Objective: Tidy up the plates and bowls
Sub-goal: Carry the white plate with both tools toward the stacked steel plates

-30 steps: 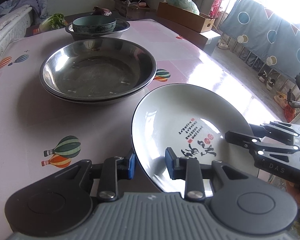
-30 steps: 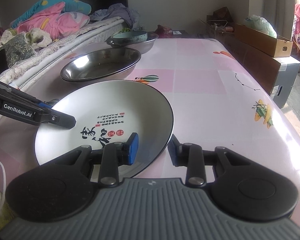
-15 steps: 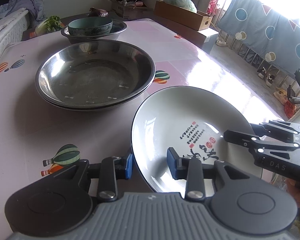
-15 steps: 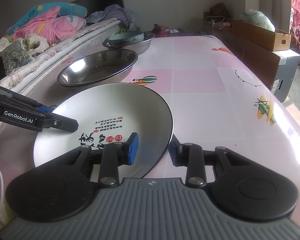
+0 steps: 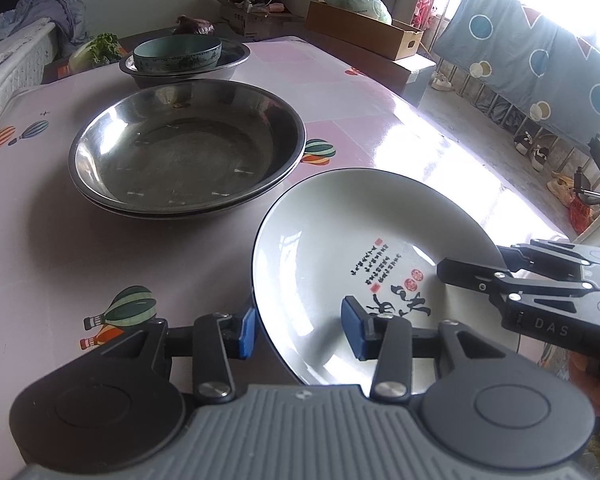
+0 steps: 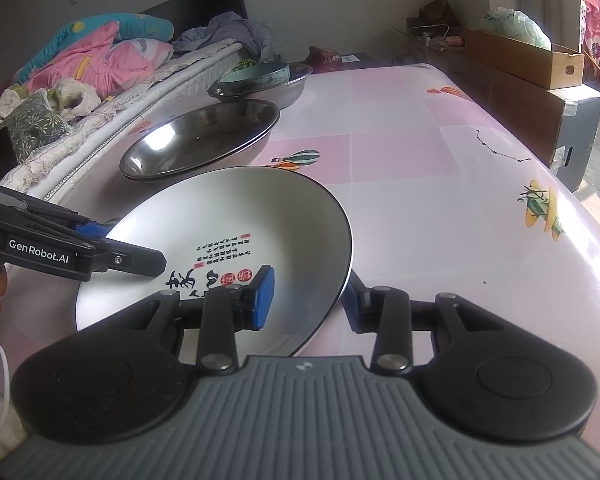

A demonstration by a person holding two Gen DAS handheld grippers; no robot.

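Both grippers' jaws have just been opening around the white plate, whose rim lies between the loosened pads of the left gripper and right gripper, seemingly resting near the tabletop's near edge, steel basins beyond.

The round white ceramic plate carried black calligraphy and red seals inside a dark rim. The pink checked desk showed striped balloons at twelve o'clock.

A lived-in home bedroom; a bed heaped with quilts beside the table; hung laundry.
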